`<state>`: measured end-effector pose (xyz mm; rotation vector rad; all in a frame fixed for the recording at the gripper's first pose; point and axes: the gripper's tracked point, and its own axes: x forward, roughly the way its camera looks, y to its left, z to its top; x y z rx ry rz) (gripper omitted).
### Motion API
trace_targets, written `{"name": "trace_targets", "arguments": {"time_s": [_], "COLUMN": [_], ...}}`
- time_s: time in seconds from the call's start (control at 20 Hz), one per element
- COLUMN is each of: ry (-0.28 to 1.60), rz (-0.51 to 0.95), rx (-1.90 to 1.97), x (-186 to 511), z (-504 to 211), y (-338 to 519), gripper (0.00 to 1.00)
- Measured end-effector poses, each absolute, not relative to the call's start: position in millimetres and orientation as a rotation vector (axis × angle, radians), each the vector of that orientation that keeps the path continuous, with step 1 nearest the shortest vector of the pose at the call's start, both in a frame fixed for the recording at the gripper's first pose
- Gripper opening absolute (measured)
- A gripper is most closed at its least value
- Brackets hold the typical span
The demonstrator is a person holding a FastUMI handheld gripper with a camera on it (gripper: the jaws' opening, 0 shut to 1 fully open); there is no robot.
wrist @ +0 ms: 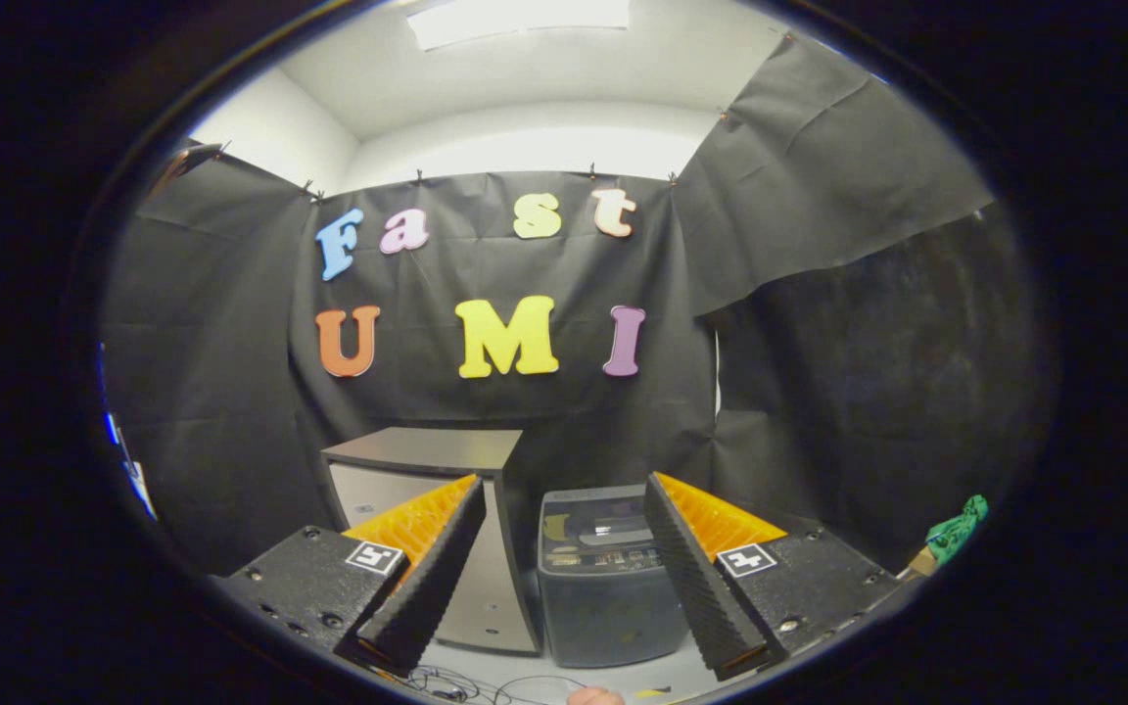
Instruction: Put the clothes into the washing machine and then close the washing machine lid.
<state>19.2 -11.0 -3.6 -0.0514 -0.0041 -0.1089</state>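
Fingers [564, 563] spread wide, gripping nothing. The washer [603, 587] stands just beyond them, lid down, touching a cabinet [427, 460]. Green clothes [956, 531] lie well apart, past one finger.

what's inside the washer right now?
Cannot tell. The washing machine stands beyond the open tongs, seen between the fingers, and its lid looks down, covering the drum. A green cloth sits off to the right, outside it.

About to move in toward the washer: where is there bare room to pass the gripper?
The open hand-held gripper has a bare gap between its fingers, reaching the small dark grey washing machine. Tight on its left, where the tall silver-fronted cabinet stands close. Cables clutter the pale floor.
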Motion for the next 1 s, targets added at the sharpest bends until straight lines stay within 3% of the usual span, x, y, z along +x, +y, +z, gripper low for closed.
{"name": "trace_targets", "arguments": {"time_s": [1.0], "ry": [0.016], "rz": [-0.079], "rx": [-0.081], "x": [28.5], "z": [2.5], "y": [-6.9], "gripper": [1.00]}}
